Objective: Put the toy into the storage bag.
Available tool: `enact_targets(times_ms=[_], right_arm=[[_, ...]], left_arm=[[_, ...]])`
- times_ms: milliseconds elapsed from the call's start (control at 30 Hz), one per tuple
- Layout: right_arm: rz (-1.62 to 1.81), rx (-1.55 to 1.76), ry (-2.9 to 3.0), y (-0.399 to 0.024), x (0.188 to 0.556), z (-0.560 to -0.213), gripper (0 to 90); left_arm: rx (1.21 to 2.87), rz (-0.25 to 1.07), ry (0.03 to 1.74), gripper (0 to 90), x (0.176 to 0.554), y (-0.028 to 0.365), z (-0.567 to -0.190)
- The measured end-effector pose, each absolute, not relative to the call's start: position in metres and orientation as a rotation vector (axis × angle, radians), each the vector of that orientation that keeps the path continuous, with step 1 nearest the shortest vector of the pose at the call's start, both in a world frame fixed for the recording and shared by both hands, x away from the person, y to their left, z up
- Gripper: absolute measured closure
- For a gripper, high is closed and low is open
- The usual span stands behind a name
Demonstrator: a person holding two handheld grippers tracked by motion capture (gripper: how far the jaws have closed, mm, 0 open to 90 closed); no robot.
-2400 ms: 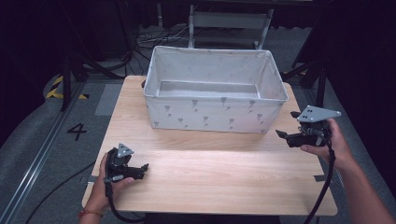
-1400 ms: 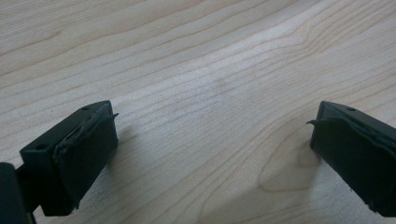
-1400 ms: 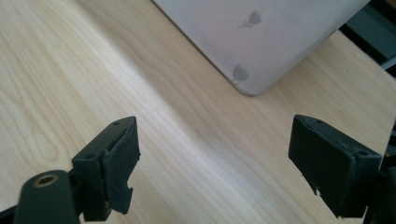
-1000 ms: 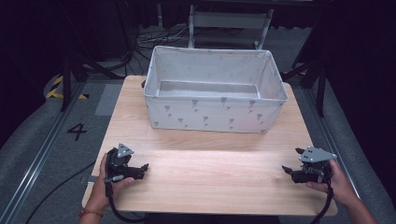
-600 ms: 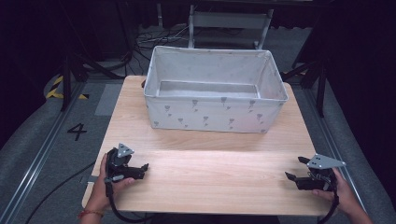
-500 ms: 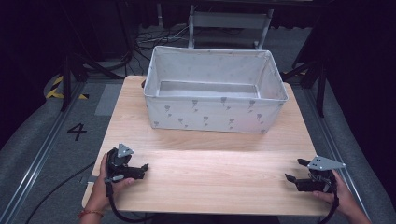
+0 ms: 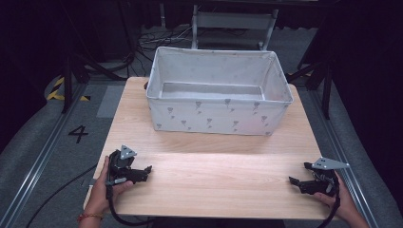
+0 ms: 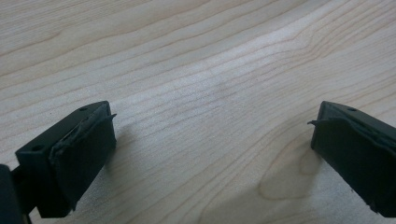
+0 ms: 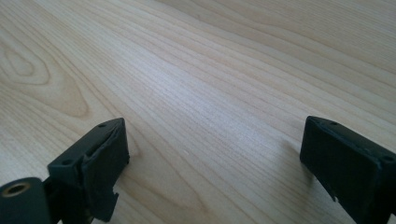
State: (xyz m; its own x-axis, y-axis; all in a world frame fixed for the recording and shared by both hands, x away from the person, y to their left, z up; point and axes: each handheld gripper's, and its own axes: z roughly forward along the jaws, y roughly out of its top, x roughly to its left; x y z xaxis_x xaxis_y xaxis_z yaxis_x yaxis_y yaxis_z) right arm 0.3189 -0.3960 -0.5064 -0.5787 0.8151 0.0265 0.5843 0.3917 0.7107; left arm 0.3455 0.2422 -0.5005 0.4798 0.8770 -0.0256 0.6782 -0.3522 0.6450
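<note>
We find the left gripper (image 7: 140, 172) resting low on the near left part of the bench (image 7: 214, 175), held in the person's left hand (image 7: 102, 190). The right gripper (image 7: 300, 183) sits at the near right edge. In both gripper views the fingers (image 8: 70, 158) stand wide apart with bare wood grain between them; nothing is held.

The nearest item is the fabric bin (image 7: 218, 97), white with a small grey print, standing at the far half of the bench, well apart from both grippers. Its interior appears empty.

Risks, in our judgement:
- The bin walls look soft. A pinch on one rim alone could fold the wall and tip the bin.
- An uneven two-sided lift could skew it toward the far edge.
- The right gripper lies close to the bench edge, so its trailing cable (image 7: 332, 213) could snag there during a reach.
</note>
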Motion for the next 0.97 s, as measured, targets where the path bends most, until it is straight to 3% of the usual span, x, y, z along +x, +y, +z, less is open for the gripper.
enact_targets(times_ms=[967], right_arm=[[0.974,1.235,2.320,-0.3959,0.3197,-0.5068,4.9]], left_arm=[[2.134,0.446,1.288,0.1,0.3468,0.2409,-0.5006]])
